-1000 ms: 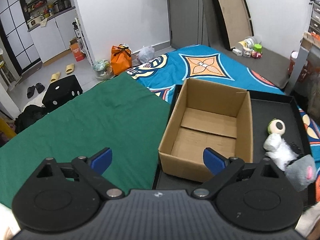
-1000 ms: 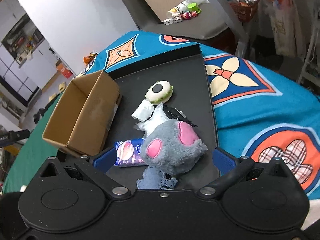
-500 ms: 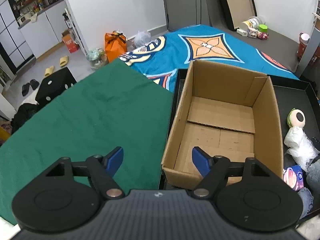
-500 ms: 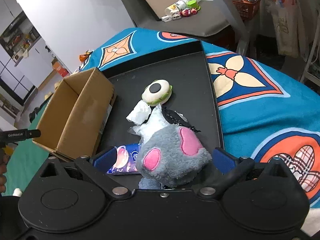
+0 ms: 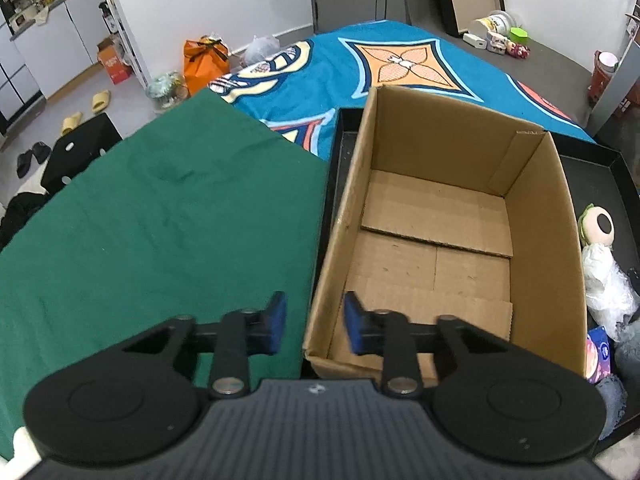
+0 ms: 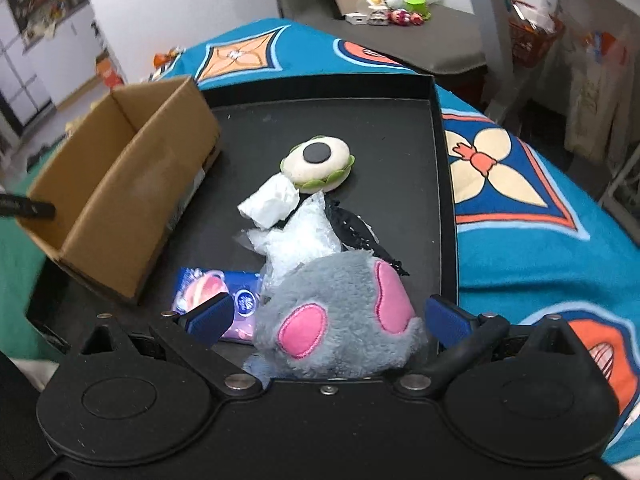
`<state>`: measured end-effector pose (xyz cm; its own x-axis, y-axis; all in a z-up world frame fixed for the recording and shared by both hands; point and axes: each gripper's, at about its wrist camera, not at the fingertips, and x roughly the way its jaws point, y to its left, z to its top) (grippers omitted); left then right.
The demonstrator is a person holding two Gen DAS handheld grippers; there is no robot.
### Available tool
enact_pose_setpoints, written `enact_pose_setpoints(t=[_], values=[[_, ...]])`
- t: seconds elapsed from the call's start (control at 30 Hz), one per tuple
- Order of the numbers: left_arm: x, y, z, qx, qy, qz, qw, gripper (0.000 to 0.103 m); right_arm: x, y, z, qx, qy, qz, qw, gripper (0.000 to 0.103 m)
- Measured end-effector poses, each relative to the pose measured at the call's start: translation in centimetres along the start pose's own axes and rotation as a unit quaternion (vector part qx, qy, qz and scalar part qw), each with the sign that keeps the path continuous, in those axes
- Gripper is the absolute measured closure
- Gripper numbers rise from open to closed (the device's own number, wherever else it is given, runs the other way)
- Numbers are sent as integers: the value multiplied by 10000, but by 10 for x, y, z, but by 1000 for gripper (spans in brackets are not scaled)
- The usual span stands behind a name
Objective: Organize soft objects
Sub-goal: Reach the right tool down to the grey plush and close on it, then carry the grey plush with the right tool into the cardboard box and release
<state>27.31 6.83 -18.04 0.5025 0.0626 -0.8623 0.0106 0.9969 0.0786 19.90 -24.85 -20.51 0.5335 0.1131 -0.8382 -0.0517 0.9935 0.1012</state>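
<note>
The left gripper (image 5: 314,322) has just been closing its jaws around the near wall of the cardboard box (image 5: 440,216), but a gap still shows, so the box could slide. The right gripper (image 6: 326,316) has its jaws wide apart around the grey plush toy (image 6: 340,316) on the black tray (image 6: 400,128), and may snag the plastic wrap (image 6: 296,240) touching it.

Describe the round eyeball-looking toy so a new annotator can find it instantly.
Start at the black tray on the blue patterned blanket, right of the cardboard box. At the far end of the pile sits the round toy. It alone is cream with a black centre dot and a green scalloped rim.
</note>
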Motion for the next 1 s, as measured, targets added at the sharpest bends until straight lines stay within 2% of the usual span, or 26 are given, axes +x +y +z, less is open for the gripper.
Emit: enact_pose_setpoints(t=[0.07, 0.17, 0.33, 0.43, 0.63, 1.0], values=[[0, -1, -1, 26, 48, -33, 10000, 89, 3, 2, 0, -109, 30, -113, 9999, 4], [-3, -2, -2, 38, 70, -95, 9999, 91, 6, 2, 0, -132, 78, -116, 9998, 8], [-15, -9, -8, 150, 137, -217, 9996, 93, 7, 1, -1, -79, 61, -142, 9998, 26], [-23, -10, -13, 189, 190, -273, 9993, 94, 4, -3, -3, 20, 36, -78, 10000, 31], [-39, -10, -23, 217, 154, -352, 9990, 97, -4, -4, -6, 64, -31, 11, 10000, 34], [-54, -3, -43, 200, 54, -415, 9989, 96, -33, -3, -7, 104, -460, 1, 9989, 34]])
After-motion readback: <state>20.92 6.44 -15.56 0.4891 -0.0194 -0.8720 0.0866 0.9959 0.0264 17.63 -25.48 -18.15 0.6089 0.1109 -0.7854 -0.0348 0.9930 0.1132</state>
